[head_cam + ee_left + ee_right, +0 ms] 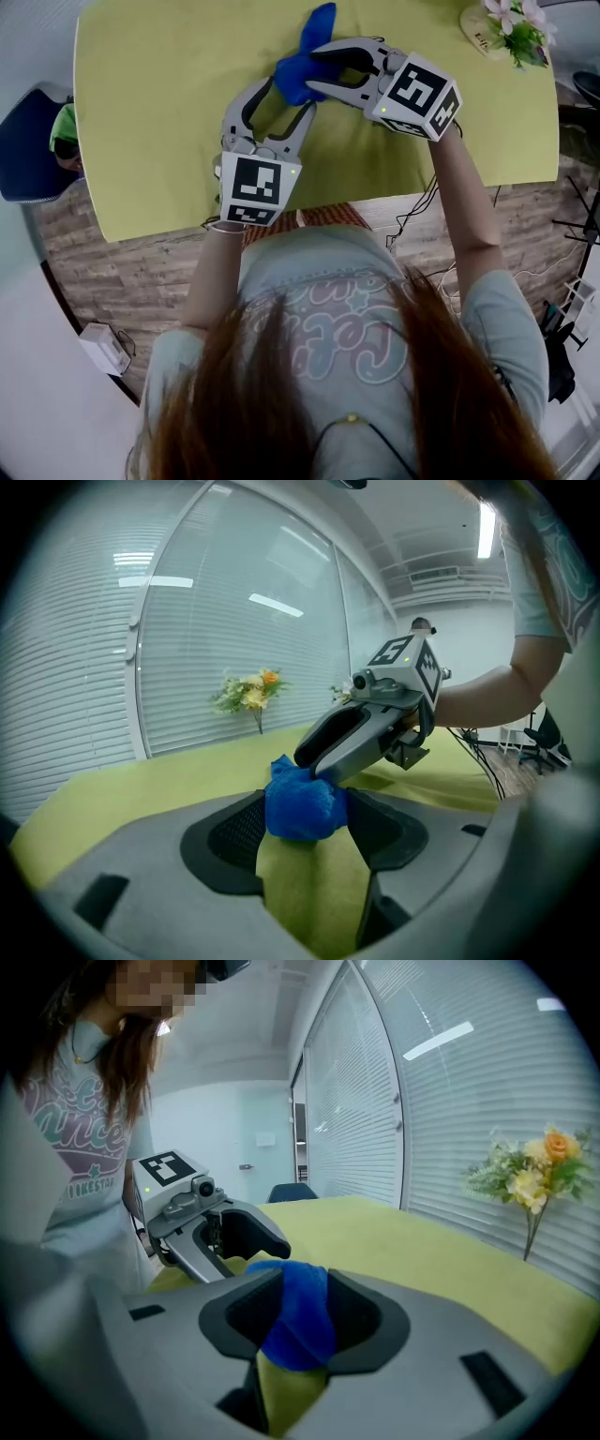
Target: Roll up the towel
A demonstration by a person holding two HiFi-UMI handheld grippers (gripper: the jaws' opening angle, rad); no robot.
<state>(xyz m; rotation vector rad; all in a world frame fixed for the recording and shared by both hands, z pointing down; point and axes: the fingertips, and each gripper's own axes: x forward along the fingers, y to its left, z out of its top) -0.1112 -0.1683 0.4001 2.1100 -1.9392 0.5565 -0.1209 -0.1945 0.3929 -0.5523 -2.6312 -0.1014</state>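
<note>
Two claws, one towel! The left claw reaches in from the near edge of the yellow-green bench, jaws clamped on the bunched blue towel, and the cloth fills the gap between its pads. The right claw comes in from the right, tips pointing left, and it is gripping the same bundle with blue cloth packed between its pads. The claw tips almost meet at the crumpled towel, mid-bench toward the far side, where one loose end pokes out beyond them. Flowers stand at the far right corner, well apart.
</note>
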